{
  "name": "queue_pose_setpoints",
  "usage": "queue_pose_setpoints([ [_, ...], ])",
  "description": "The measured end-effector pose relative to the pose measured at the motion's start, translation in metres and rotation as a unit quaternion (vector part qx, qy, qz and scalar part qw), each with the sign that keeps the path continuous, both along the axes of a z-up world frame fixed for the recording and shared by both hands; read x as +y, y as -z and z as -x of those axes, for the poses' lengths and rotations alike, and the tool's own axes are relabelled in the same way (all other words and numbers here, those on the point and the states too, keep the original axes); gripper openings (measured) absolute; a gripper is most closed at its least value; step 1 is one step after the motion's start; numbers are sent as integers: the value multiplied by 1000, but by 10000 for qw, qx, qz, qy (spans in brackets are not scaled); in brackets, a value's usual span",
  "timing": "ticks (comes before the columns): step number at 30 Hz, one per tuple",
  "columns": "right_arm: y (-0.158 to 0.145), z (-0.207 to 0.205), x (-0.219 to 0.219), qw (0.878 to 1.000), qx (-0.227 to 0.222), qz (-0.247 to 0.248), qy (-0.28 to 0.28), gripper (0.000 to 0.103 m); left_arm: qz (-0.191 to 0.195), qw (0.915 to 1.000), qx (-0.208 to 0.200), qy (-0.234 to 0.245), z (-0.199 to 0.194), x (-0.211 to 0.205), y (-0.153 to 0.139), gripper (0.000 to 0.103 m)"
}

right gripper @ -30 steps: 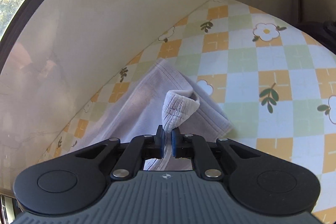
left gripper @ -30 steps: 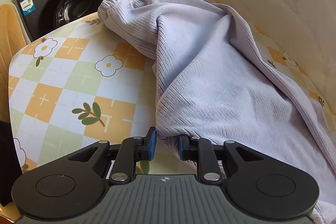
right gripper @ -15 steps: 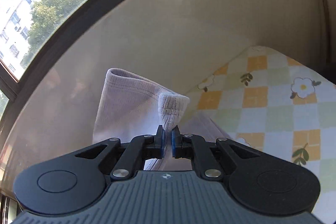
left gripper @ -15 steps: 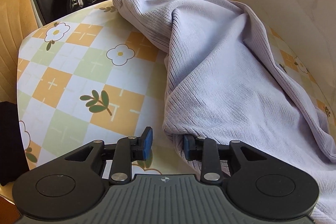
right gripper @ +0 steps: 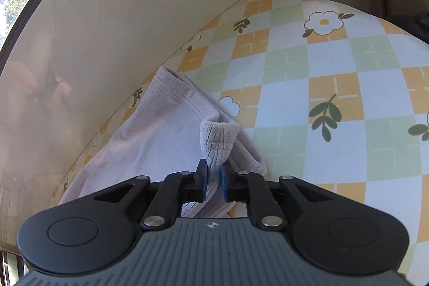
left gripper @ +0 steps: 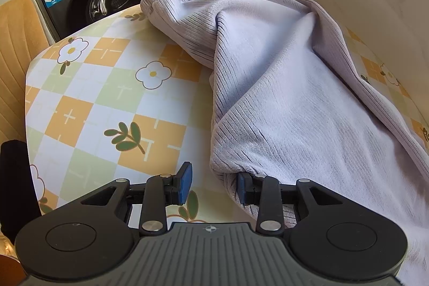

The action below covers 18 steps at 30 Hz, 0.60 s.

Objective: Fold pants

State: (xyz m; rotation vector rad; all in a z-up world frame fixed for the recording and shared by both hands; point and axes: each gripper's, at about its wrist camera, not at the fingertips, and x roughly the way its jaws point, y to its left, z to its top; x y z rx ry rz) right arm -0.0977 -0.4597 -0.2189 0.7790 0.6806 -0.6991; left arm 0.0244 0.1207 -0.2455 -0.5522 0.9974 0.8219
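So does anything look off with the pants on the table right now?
Yes: the pants lie bunched with a thick ridge near the wall, not flat. One hem corner stands curled up between the right gripper's parted pads.

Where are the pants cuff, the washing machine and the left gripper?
pants cuff (right gripper: 218,137), right wrist view, on its ribbed hem.
washing machine (left gripper: 112,0), left wrist view, on its door.
left gripper (left gripper: 214,185), left wrist view, between its fingertips.

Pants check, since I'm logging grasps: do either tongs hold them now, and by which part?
Neither grips. The left tongs stand open beside the pants; the right tongs have just been opening, a hem corner loose between them.
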Motion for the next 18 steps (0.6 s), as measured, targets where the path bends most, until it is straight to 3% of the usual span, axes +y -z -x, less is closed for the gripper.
queue_pose_setpoints([
  [2, -1, 13, 2, 9998, -151, -42, 158, 24, -13, 10000, -14, 26, 0, 0, 0, 37],
  [5, -1, 27, 7, 9987, -197, -82, 458, 44, -10, 10000, -41, 22, 2, -1, 1, 38],
  [12, 11, 25, 7, 9951, -643, -513, 540, 48, -33, 10000, -18, 40, 0, -1, 1, 38],
  [18, 14, 9, -3, 9934, -795, -494, 667, 49, -61, 10000, 16, 22, 0, -2, 1, 40],
])
